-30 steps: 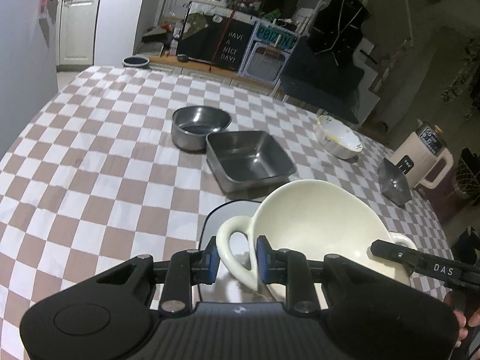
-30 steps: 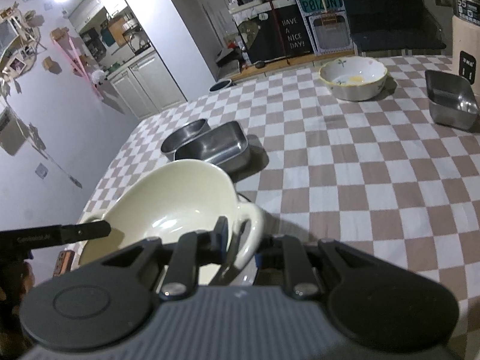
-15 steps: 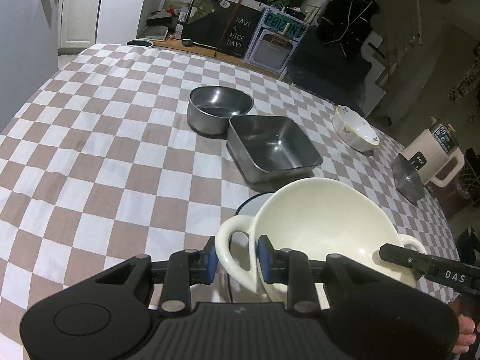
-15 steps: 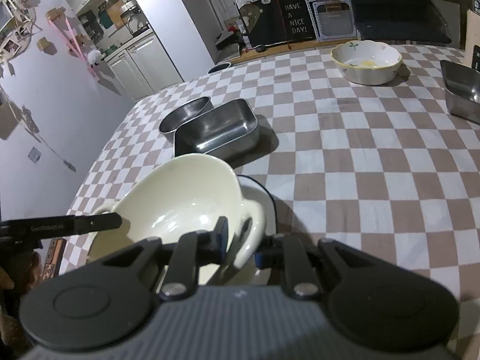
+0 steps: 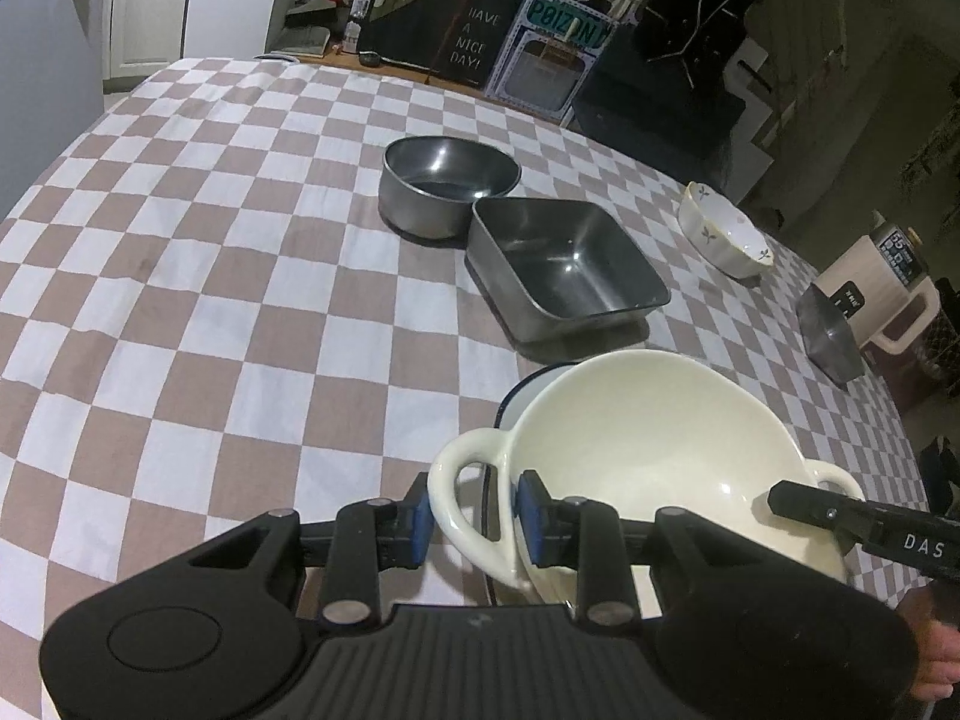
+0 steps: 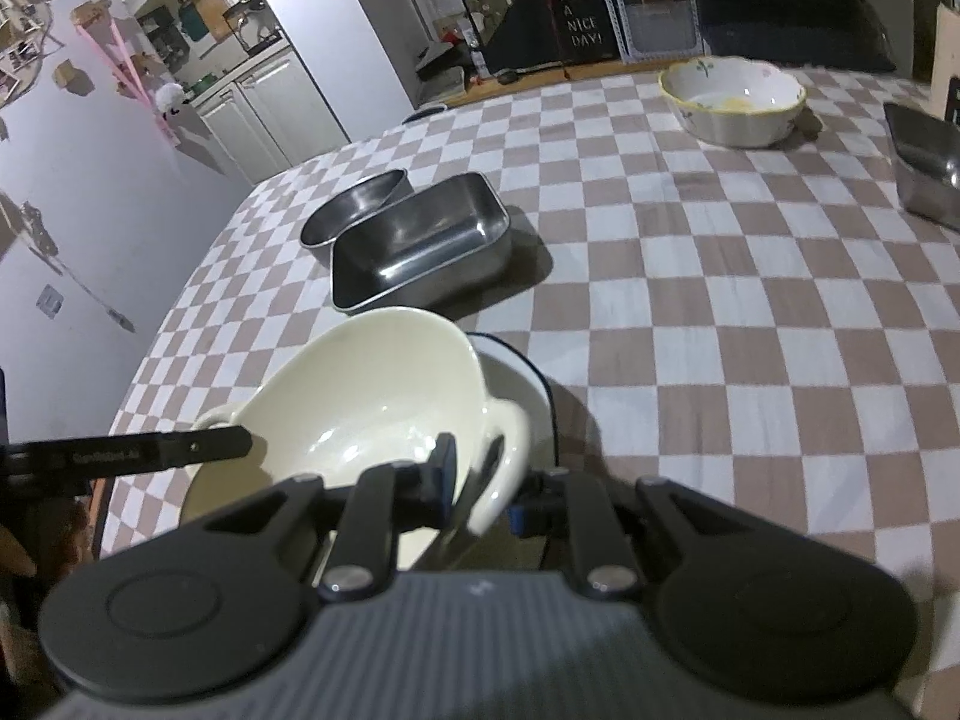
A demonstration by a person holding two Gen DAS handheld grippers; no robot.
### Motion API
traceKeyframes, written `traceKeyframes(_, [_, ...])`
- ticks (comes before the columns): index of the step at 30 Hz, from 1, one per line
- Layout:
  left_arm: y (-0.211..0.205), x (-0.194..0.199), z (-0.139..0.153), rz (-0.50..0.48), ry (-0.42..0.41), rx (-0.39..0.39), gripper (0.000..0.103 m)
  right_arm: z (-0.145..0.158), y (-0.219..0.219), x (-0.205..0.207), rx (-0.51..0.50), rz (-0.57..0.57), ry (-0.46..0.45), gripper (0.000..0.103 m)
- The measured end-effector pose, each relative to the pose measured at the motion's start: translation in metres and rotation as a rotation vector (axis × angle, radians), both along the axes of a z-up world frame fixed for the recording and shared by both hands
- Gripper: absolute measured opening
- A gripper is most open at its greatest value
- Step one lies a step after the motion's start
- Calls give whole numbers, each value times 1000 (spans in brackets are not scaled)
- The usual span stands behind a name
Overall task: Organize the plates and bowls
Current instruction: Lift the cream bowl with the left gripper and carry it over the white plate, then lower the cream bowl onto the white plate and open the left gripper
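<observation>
A cream two-handled bowl (image 5: 648, 450) is held tilted between both grippers above a white dark-rimmed plate (image 5: 528, 390). My left gripper (image 5: 474, 519) is shut on the bowl's left handle. My right gripper (image 6: 480, 480) is shut on the bowl's (image 6: 372, 396) right handle, with the plate (image 6: 522, 378) partly hidden beneath. A square steel tray (image 5: 564, 264) and a round steel bowl (image 5: 447, 183) stand just beyond. A floral ceramic bowl (image 5: 723, 237) sits at the far right.
The checkered tablecloth (image 5: 210, 276) covers the table. A small steel container (image 5: 831, 330) and a beige appliance (image 5: 882, 294) stand at the right edge. In the right wrist view the floral bowl (image 6: 732, 99) and steel container (image 6: 927, 162) are far right.
Both grippers have moved forward over the table with the cream bowl, closer to the steel tray. The grips on both handles are unchanged.
</observation>
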State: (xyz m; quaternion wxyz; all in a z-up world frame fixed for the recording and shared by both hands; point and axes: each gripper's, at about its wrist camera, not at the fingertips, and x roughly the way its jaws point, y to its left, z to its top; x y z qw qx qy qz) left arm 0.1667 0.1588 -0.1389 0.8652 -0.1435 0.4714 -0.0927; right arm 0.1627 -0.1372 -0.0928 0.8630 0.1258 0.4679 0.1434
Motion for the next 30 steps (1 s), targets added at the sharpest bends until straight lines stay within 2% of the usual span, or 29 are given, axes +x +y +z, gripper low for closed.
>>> traceKeyframes(12, [1, 8, -7, -1, 16, 1, 33, 0, 6, 2, -22, 4, -4, 20])
traceKeyframes(23, [-5, 10, -7, -32, 34, 42, 35, 0, 4, 1, -35, 20, 22, 20])
traceKeyframes(30, [-15, 9, -4, -66, 25, 130, 40, 2, 6, -1, -66, 43, 10, 20])
